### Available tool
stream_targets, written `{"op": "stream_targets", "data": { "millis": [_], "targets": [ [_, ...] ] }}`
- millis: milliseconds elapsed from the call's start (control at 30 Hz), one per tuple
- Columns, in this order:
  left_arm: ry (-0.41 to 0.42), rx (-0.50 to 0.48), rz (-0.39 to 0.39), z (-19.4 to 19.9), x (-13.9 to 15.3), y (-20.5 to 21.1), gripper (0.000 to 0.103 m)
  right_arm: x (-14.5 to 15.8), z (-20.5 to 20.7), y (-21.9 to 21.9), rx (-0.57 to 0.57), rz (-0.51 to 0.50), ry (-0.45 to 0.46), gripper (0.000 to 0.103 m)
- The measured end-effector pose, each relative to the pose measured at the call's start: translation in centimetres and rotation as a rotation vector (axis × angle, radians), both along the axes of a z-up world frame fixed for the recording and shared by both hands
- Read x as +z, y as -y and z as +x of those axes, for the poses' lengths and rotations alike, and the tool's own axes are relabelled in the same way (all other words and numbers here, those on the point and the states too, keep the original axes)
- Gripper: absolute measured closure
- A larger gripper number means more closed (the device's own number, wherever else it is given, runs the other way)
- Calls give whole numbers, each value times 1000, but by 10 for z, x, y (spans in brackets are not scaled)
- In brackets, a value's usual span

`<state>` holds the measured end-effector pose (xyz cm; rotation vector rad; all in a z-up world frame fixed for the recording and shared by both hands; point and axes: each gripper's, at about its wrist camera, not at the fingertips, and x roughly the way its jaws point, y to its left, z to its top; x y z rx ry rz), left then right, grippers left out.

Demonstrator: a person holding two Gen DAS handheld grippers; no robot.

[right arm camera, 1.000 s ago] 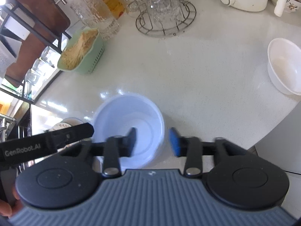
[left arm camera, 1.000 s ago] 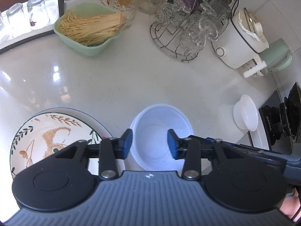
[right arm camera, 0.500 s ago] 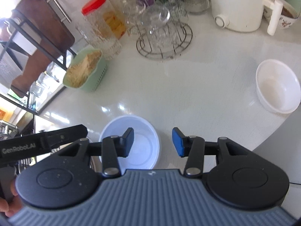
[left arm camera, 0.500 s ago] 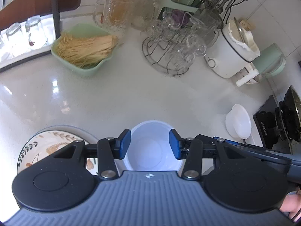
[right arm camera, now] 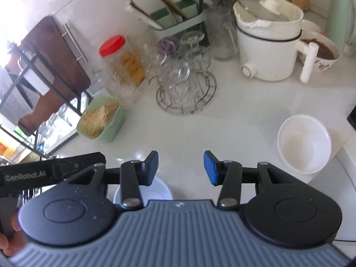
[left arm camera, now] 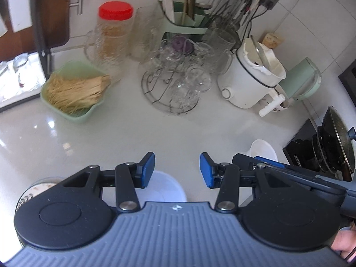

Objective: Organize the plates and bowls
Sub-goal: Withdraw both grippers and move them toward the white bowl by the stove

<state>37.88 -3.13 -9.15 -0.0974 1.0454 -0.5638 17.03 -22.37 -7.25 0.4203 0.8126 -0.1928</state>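
A pale blue bowl (left arm camera: 165,188) stands on the white counter, mostly hidden under my left gripper (left arm camera: 177,170), which is open and empty above it. The same bowl shows in the right wrist view (right arm camera: 159,189) below my right gripper (right arm camera: 181,168), also open and empty. A patterned plate (left arm camera: 37,188) peeks out at the lower left. A white bowl (right arm camera: 303,143) stands near the counter's right edge, right of my right gripper, and also shows in the left wrist view (left arm camera: 263,150).
A green basket of noodles (left arm camera: 73,91), a red-lidded jar (left arm camera: 114,33), a wire rack of glasses (left arm camera: 178,84), a white electric pot (left arm camera: 253,80) and a green kettle (left arm camera: 304,80) line the back. A stove with a pan (left arm camera: 333,144) is at right.
Both grippers have risen and pulled back from the blue bowl, which has slid down under them in both views. More of the counter's back now shows. Both grippers stay open.
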Motion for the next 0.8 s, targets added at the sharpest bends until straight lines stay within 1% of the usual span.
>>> {"op": "stream_targets", "data": {
  "millis": [167, 433, 567, 800],
  "targets": [
    [3, -32, -5, 7, 1, 23, 52, 0, -3, 20, -37, -1, 0, 55],
    [9, -99, -7, 12, 1, 68, 52, 2, -14, 50, -106, -1, 27, 55],
    [2, -137, -1, 15, -1, 91, 52, 3, -20, 64, -140, -13, 41, 55],
    [10, -205, 19, 22, -2, 131, 52, -1, -29, 95, -211, 3, 64, 55]
  ]
}}
